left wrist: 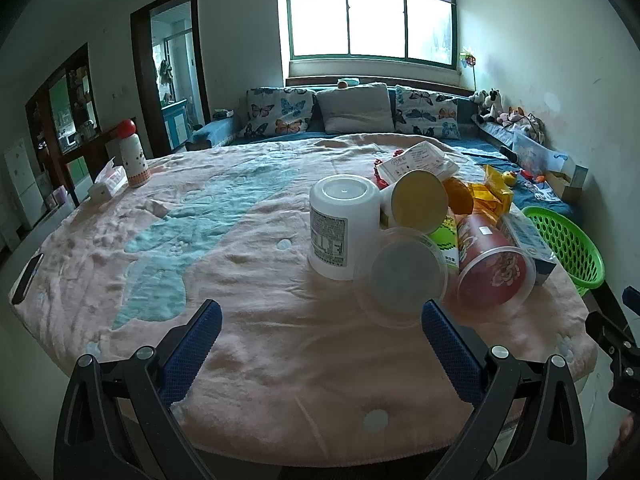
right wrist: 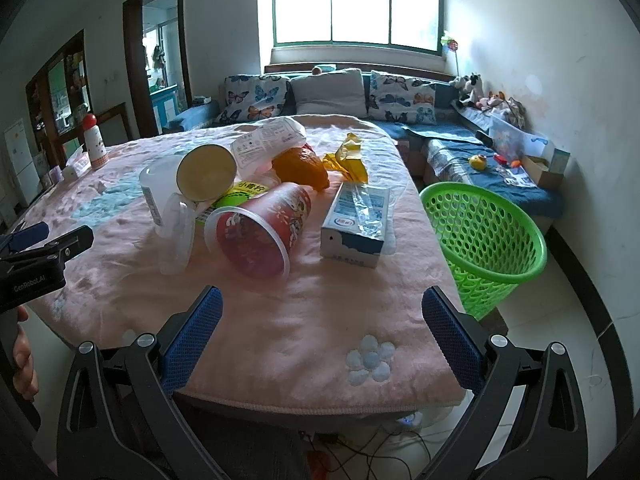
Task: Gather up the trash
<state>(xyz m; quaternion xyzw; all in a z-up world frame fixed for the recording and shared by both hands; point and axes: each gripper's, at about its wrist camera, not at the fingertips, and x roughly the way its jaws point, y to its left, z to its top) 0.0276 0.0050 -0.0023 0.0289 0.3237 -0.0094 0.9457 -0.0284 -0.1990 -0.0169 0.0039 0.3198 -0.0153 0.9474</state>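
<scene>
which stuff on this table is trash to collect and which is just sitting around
For the job: red cup, milk carton, clear plastic cup, white tub, orange wrapper, yellow wrapper, green basket.

Just lying about: bottle with red cap, phone, cushions, soft toys.

Both wrist cameras sit low at the near edge of the pink blanket (left wrist: 248,280), looking forward between their own spread blue fingers toward the far window (left wrist: 370,16) and sofa (left wrist: 356,112). The left view stands further left, with the trash pile (left wrist: 420,232) right of centre and the green basket (left wrist: 568,248) at its right edge. The right view is set further right, close to the pile (right wrist: 256,208), basket (right wrist: 484,236) near on its right. Both share pile, basket, sofa and window.
</scene>
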